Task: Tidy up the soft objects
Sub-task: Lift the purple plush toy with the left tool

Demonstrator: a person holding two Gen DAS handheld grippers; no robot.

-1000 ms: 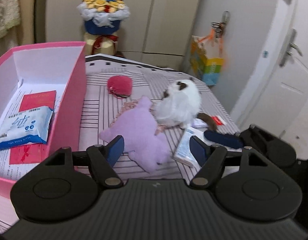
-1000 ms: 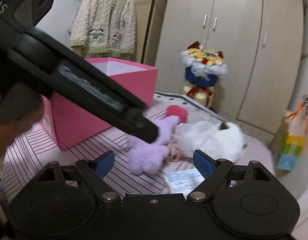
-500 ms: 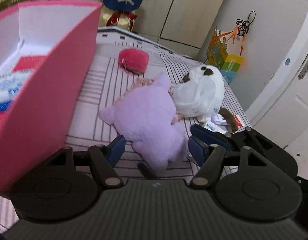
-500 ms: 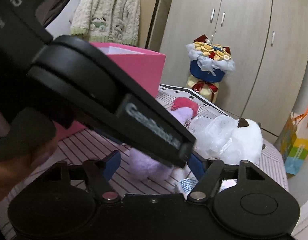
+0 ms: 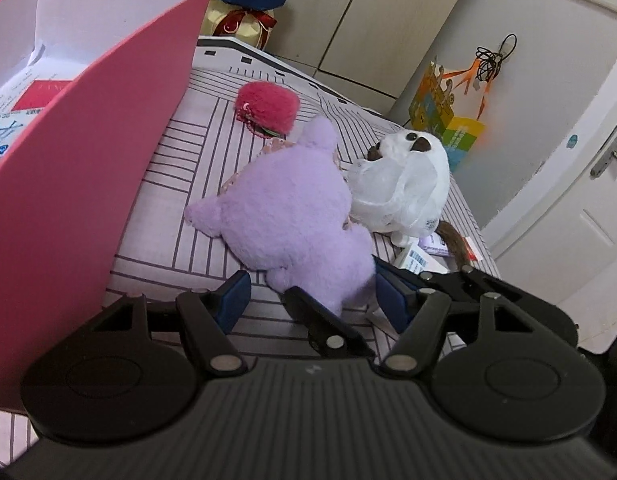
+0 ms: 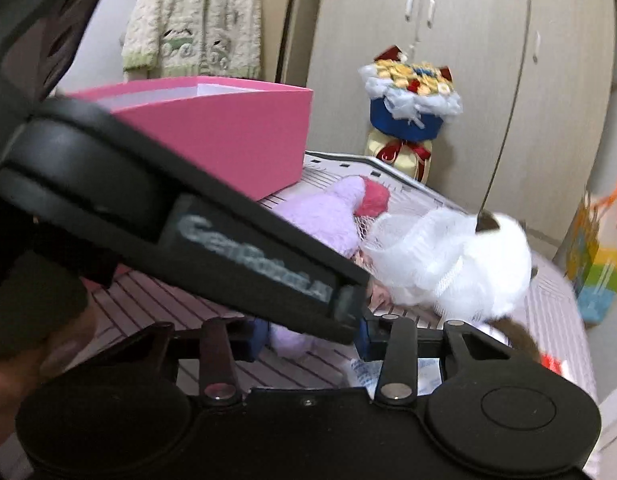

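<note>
While the left tongs [image 5: 308,300] gape and the right tongs [image 6: 308,338] have just been closing around the purple plush [image 5: 292,212], striped bedding [image 5: 180,184] spreads ahead, a pink box [image 5: 68,168] left, wardrobe doors [image 6: 448,60] beyond.

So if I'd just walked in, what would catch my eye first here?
Probably the fluffy purple plush toy lying mid-bed on the striped cover, with a white plush beside it and a red fuzzy pouch behind. Then the big pink box, open on the left.
</note>
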